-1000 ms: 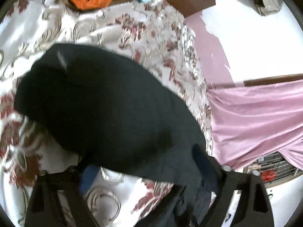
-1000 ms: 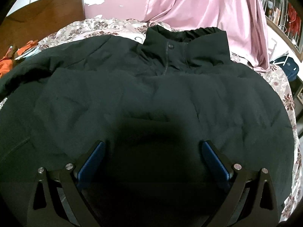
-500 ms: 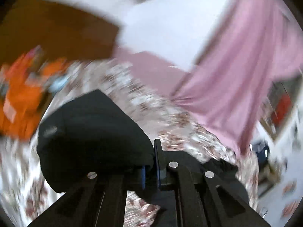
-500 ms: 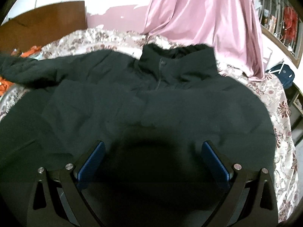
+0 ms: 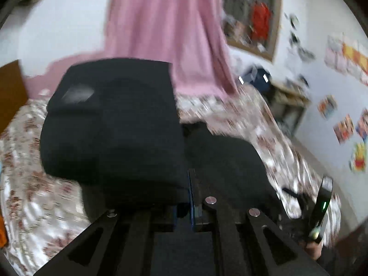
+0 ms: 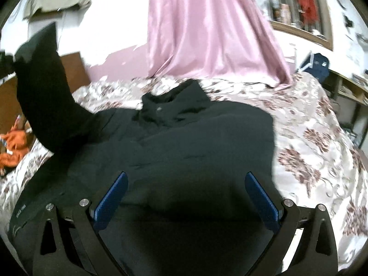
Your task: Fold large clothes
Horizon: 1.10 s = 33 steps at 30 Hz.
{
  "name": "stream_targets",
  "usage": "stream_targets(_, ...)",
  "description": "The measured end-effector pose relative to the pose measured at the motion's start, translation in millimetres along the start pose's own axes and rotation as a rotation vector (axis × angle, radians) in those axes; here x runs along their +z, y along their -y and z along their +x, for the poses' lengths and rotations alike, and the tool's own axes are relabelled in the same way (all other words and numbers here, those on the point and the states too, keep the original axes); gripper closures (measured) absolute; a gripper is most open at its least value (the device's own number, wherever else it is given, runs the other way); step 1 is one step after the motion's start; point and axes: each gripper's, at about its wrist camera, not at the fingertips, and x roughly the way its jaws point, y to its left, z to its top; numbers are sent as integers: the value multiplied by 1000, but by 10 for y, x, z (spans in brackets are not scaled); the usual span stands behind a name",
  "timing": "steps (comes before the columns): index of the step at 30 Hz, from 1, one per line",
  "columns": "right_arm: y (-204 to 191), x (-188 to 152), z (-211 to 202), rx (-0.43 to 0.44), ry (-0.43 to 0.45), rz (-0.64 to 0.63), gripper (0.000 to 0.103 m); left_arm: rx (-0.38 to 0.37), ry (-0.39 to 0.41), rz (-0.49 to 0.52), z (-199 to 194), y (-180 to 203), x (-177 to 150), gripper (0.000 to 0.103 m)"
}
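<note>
A large black padded jacket [image 6: 195, 142] lies spread on the flowered bedspread [image 6: 322, 142], collar toward the pink curtain. My left gripper [image 5: 187, 197] is shut on the jacket's sleeve [image 5: 115, 124], which hangs lifted in front of the camera. In the right wrist view that same sleeve [image 6: 43, 96] stands raised at the left, above the bed. My right gripper [image 6: 186, 195] hovers open over the jacket's lower body, blue pads [image 6: 110, 197] wide apart with nothing between them.
A pink curtain [image 6: 207, 27] hangs behind the bed. An orange garment [image 6: 13, 142] lies at the bed's left edge by a brown headboard [image 6: 76, 69]. A shelf unit and blue bag [image 6: 319, 64] stand at the right wall. The other gripper's body [image 5: 322, 209] shows low right.
My left gripper closed on the sleeve and lifted it off the bed, rolling and swinging toward the curtain. My right gripper rose and drew back; the jacket's right side now shows bare bedspread.
</note>
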Motion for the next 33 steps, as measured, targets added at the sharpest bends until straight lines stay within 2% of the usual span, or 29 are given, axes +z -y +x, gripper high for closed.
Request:
stream_targets(3,258,-17,21,10,-11,58,3,-59,-93,28,364,292,-211,95)
stream_targets(6,465,-35,92,31,-29,99,3,-109,-193,23,702,427,-468,95)
stream_targets(9,642,-65,189,61,-52,152,3,-230,-313,-36,992,530,-775,95)
stream_targets(12,808,-116,242,82,-67,206,3,-251,-384,-34,1116,592,-1027,91)
stream_targets(14,916,-142,310,113,-82,249,3,-270,-402,-39,1119,573,-1133,83)
stream_targets(15,940,-164,338,135,-89,270,3,-289,-421,-49,1100,558,-1197,73)
stream_targets(16,966,-179,380,158,-99,290,3,-297,-431,-53,1108,572,-1229,51)
stream_targets(17,976,-204,416,184,-110,307,3,-297,-429,-54,1053,559,-1277,38)
stream_targets(18,972,-225,449,207,-123,318,3,-285,-404,-49,978,543,-1309,19)
stream_targets(19,971,-245,497,243,-138,333,3,-278,-382,-45,920,528,-1332,15)
stream_targets(22,904,-322,581,333,-177,361,3,-271,-366,-53,807,427,-1386,15)
stream_targets(25,815,-402,636,381,-221,368,3,-183,-325,-89,805,244,-1356,15)
stream_targets(27,697,-460,652,363,-249,326,3,-45,-278,-125,748,-33,-1357,15)
stream_targets(29,550,-489,636,330,-265,251,3,29,-242,-176,740,-239,-1314,15)
stream_targets(31,348,-523,622,283,-286,171,3,74,-204,-224,733,-454,-1271,15)
stream_targets(33,191,-511,641,246,-304,108,12,112,-174,-258,759,-653,-1227,15)
